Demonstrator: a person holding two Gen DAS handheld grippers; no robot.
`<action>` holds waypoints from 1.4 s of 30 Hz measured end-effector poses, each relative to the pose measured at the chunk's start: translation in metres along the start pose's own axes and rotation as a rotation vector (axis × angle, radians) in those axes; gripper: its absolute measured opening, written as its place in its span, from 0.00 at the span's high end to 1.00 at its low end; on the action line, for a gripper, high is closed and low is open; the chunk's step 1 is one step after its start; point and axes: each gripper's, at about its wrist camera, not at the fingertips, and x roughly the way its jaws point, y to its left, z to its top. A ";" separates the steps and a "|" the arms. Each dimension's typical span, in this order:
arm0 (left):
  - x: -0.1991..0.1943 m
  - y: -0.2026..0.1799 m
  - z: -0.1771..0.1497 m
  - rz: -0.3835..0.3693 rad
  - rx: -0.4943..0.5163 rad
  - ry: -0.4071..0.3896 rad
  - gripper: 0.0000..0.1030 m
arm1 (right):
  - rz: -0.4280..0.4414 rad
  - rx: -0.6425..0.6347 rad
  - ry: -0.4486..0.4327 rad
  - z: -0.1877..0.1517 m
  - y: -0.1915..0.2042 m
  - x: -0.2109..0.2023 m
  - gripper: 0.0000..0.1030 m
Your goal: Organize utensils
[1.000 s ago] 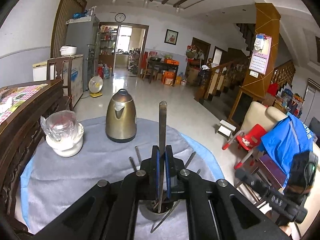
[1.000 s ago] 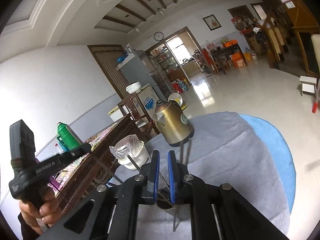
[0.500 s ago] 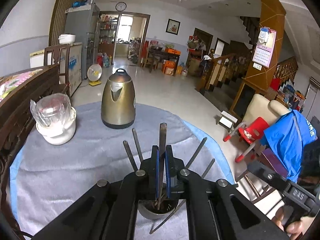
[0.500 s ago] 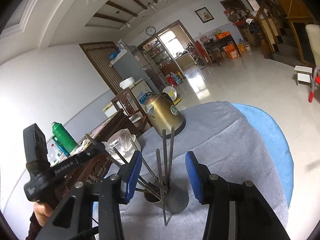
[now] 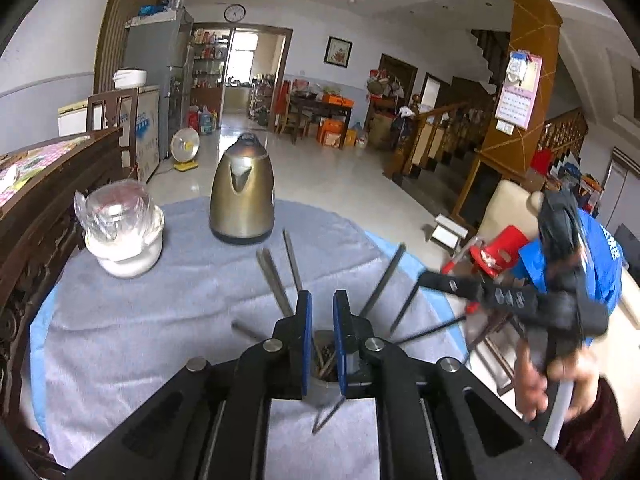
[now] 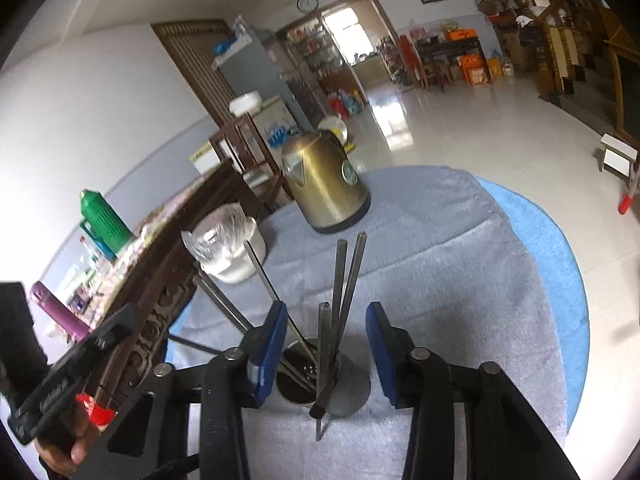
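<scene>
Left wrist view: the left gripper (image 5: 320,320) sits at lower centre of the frame, directly over the holder (image 5: 321,360).
Left tongs: parted a little, with nothing between them. A second ago a flat utensil handle was pinched upright there.
Change: that handle has been let go and is judged to have been dropped in among the utensils (image 6: 344,280).
Right wrist view: the right gripper (image 6: 326,344) is seen at lower centre, level with the holder's mouth.
Right tongs: spread and closing. Upright handles stand between the pads, but none is pressed yet. A second ago these tongs were nearly together.
Task's thing: the utensils are fanned out of the holder, on the grey cloth (image 5: 160,320), below the kettle (image 5: 242,196) in the frame.
Meaning: one more piece is counted as stowed, and a tidying grip by the right tongs seems likely.
</scene>
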 end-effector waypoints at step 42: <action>0.010 0.023 -0.045 0.100 -0.067 0.151 0.89 | -0.055 -0.128 -0.143 0.039 0.064 -0.036 0.94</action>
